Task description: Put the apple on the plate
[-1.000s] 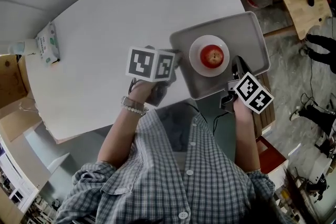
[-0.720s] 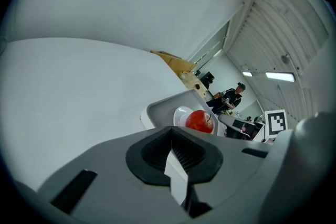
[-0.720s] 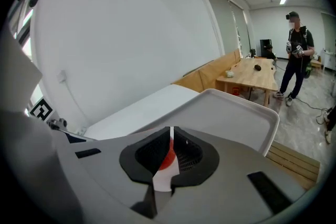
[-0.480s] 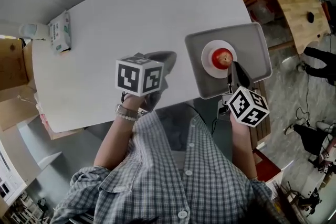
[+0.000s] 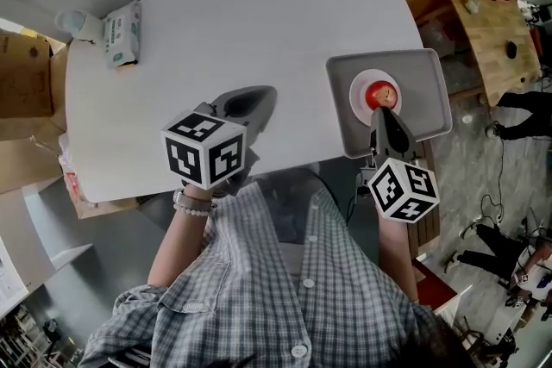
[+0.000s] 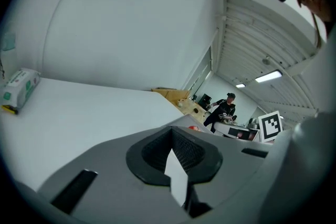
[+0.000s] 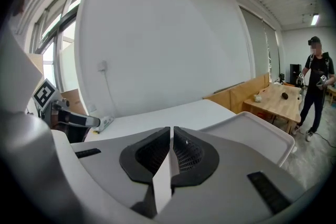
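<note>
Apple [image 5: 381,91] sits on plate [image 5: 360,95], in tray [image 5: 427,99] at edge of worktop [image 5: 259,30]. Prob. firm, smooth, med. weight and bruisable, so grip gently across widest part. L gripper [image 5: 246,102] & R gripper [image 5: 383,116] are both closed tight w/ nothing held. R gripper tip covers Apple's near side; stem too small to tell.

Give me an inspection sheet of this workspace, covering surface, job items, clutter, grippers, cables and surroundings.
Surface: white table, grey tray at its right edge.
Job's things: apple on the white plate, plate on the tray.
Clutter: wipes pack at the far left corner.
Grippers: left hand-held gripper shut, empty; right hand-held gripper shut, empty.
Cables: one cable down the wall.
Surroundings: wooden table beyond the tray; person standing beside it.
</note>
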A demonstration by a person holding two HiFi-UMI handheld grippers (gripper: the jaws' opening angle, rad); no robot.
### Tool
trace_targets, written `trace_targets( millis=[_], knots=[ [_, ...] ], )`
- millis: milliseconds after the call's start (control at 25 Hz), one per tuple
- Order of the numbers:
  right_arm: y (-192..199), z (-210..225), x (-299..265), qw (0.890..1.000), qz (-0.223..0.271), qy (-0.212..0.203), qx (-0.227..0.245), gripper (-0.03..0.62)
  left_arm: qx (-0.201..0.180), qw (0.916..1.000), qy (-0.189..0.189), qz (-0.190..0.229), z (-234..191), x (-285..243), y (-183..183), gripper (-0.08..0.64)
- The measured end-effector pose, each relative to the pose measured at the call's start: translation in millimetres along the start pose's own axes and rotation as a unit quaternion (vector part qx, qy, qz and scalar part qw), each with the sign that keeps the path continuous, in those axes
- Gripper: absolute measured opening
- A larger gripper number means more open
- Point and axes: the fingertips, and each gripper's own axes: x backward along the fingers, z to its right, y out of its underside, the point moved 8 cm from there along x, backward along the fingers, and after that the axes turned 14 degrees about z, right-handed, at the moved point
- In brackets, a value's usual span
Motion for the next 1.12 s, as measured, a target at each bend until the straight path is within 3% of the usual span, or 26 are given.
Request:
trace_targets(
  millis=[520,1120],
  knots=[
    [-22,-69,26,0.992,0.080,-0.076,0.056,0.031,-0.029,0.9968,-0.002,0.075,3,72,-15,0.009],
    [-29,-96,23,0.990,0.083,-0.097,0.062,0.029,-0.017,0.9959,-0.010,0.089,-8,92,-18,0.009]
  ],
)
